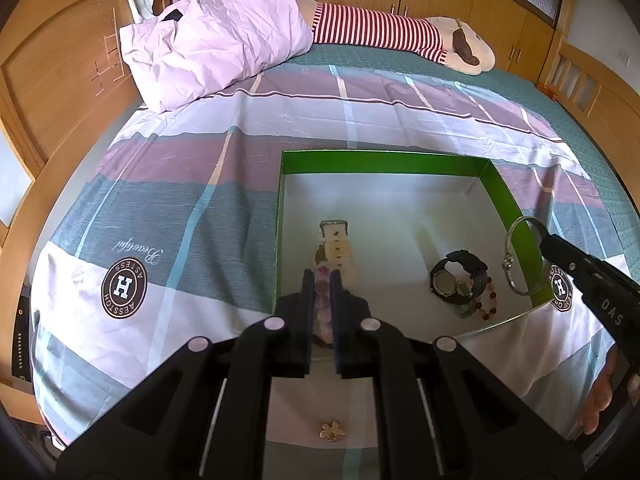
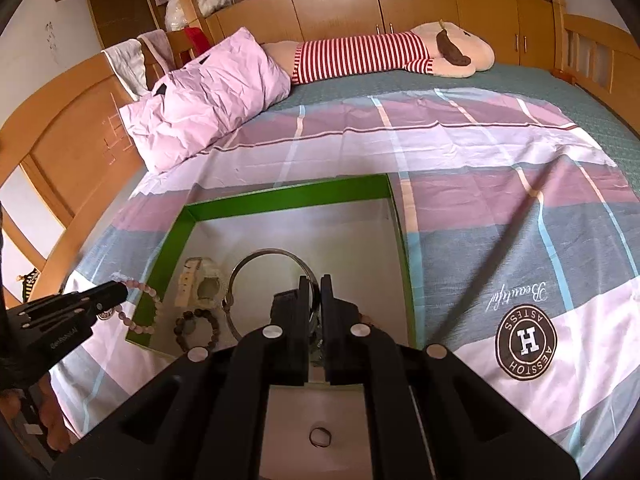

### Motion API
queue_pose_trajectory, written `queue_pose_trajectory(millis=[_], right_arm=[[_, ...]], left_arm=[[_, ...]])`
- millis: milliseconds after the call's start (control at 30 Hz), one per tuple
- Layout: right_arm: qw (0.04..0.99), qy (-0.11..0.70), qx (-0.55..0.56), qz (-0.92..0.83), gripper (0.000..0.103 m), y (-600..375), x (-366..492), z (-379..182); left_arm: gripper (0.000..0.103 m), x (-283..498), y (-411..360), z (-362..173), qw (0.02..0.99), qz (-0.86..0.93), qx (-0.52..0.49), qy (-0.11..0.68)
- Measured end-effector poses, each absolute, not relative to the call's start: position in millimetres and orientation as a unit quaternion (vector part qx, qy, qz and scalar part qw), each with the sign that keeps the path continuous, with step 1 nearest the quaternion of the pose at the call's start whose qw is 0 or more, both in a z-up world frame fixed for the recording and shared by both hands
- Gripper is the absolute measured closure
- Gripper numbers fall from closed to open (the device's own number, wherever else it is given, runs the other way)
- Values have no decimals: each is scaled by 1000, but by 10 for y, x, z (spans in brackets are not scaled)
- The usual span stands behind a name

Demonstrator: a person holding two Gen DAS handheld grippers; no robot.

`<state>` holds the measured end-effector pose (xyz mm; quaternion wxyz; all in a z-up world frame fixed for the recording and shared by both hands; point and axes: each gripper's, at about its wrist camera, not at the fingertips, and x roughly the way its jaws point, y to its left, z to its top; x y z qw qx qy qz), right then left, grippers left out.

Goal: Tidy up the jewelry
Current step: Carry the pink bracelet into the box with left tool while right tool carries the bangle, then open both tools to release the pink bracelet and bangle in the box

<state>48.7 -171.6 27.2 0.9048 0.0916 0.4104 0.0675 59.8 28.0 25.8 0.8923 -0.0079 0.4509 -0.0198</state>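
Two grippers hang over a green-walled box point(image 1: 384, 162) on the bedspread point(image 1: 168, 216). The left gripper point(image 1: 321, 280) has its fingers pinched on a pink bead bracelet point(image 2: 138, 308), held above the box's left wall. The right gripper point(image 2: 314, 284) has its fingers closed on a silver bangle point(image 2: 248, 276), which hangs over the box's right side. Inside the box lie a cream watch point(image 1: 338, 246), a black watch point(image 1: 458, 276) and an amber bead bracelet point(image 1: 486, 300) touching it. Near the grippers, outside the box, a gold flower brooch point(image 1: 333, 431) and a small ring point(image 2: 320, 437) lie on the bedspread. A pink pillow point(image 1: 216, 36) and a striped plush toy point(image 1: 400, 34) lie well beyond the box.
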Motion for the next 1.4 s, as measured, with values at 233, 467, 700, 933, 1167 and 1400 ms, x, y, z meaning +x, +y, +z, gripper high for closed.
queue_pose_trajectory(millis=[233,467,700,933,1167,1400], right_arm=[[901,419,85,65,98,-1703,500,210],[899,427,81,56,98,-1728,537,141],[894,438,82,45,98,-1764,585,52],[891,445,84,42,96,-1779,605,4],[891,444,83,43,96,-1772,597,1],[902,421,93,30,96,-1827,629,71]], left_arm=[[95,595,232,226,891,-19,-1,453],[95,601,198,192,890,-19,5,456],[95,612,170,146,887,-19,10,462],[95,604,138,132,886,-20,15,463],[95,598,136,118,885,-20,17,464],[95,618,160,114,886,-14,8,464]])
